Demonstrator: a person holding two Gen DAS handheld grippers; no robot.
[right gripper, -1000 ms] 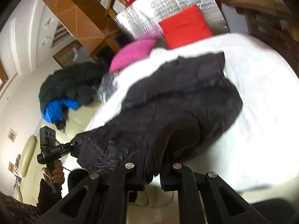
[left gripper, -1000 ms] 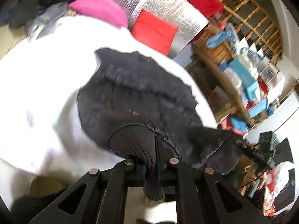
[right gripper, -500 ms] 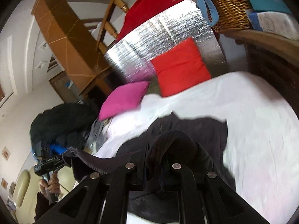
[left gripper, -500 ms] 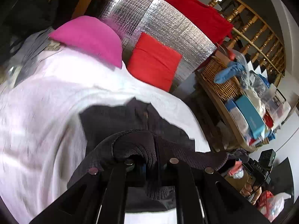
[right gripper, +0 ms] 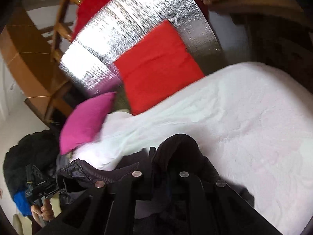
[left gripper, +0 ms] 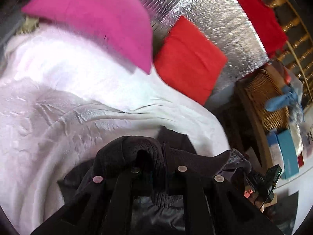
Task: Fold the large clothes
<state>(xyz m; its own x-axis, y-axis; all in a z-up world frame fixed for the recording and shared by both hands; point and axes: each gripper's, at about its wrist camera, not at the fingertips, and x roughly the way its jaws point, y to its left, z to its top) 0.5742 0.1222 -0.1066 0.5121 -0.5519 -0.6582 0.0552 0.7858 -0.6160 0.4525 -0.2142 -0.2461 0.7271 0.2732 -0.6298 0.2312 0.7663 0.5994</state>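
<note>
From my left wrist camera I am seeing a wicker basket [left gripper: 268, 99] and blue boxes [left gripper: 287, 152] on shelving at the right, which the other view is not giving me; my right wrist camera is instead showing a wooden cabinet [right gripper: 25, 58] and a dark heap of clothing [right gripper: 29, 152] on the left. Both views are sharing the white sheet [left gripper: 58, 101], the pink cushion [left gripper: 93, 17], the red cushion [left gripper: 189, 58] and the silver quilted panel [right gripper: 137, 15] behind them. Both tools are tilting downward toward the bed. The left gripper [left gripper: 159, 168] is looking pressed together, pinching a ribbed knit edge of the dark jacket [left gripper: 137, 150], which is bunching up over its fingers. The right gripper [right gripper: 159, 173] is likewise clamping down on a fold of the same jacket, the cloth humping up just ahead of its tips. The garment is stretching between the two tools, low over the near part of the sheet. In the right view I am catching a hand [right gripper: 42, 210] gripping the left tool's handle at lower left; in the left view the other tool is showing dimly at lower right.
</note>
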